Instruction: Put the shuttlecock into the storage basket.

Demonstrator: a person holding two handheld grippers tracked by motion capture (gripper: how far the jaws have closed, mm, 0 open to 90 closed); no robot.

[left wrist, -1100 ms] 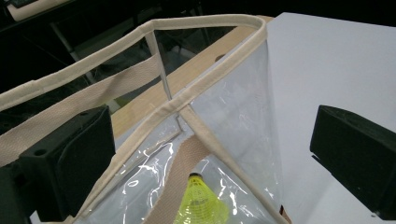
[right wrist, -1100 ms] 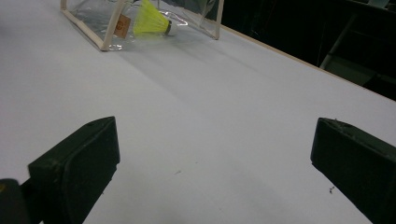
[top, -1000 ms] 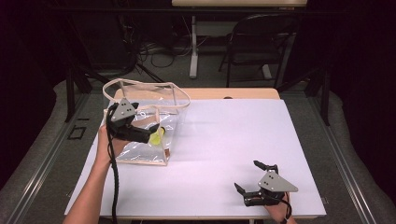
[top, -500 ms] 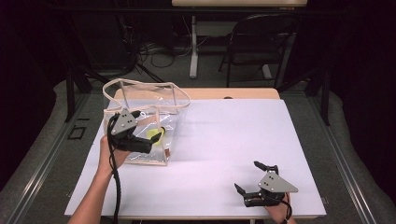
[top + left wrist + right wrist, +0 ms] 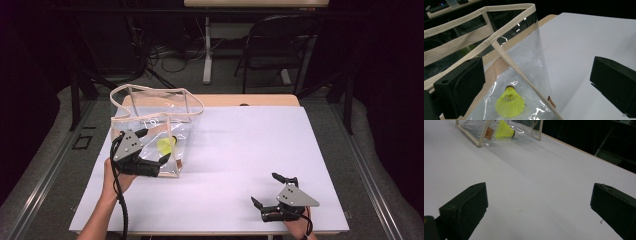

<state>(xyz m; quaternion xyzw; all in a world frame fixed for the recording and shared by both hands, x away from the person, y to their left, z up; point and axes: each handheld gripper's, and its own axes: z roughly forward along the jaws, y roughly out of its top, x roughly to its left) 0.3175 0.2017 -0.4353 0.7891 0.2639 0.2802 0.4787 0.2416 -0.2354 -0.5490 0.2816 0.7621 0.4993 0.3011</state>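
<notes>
A clear plastic bag [image 5: 150, 107] with beige trim stands at the left of the white table [image 5: 240, 150]. A yellow shuttlecock [image 5: 165, 145] lies inside it on the bottom. My left gripper [image 5: 153, 146] is open at the bag's near side. In the left gripper view the bag's corner seam [image 5: 524, 75] rises between the wide jaws, with the shuttlecock [image 5: 510, 103] low behind the plastic. My right gripper [image 5: 267, 189] rests open and holds nothing near the front right edge. The right gripper view looks across bare table to the bag [image 5: 482, 135] and shuttlecock [image 5: 504, 131].
The table's wooden back edge [image 5: 250, 100] shows beyond the white sheet. A dark chair [image 5: 277, 50] and a desk leg [image 5: 207, 50] stand on the floor behind the table. Open white surface lies between the two grippers.
My left gripper has drawn back toward the near edge, away from the bag's middle. The bag, the shuttlecock and the right gripper have stayed in place.
</notes>
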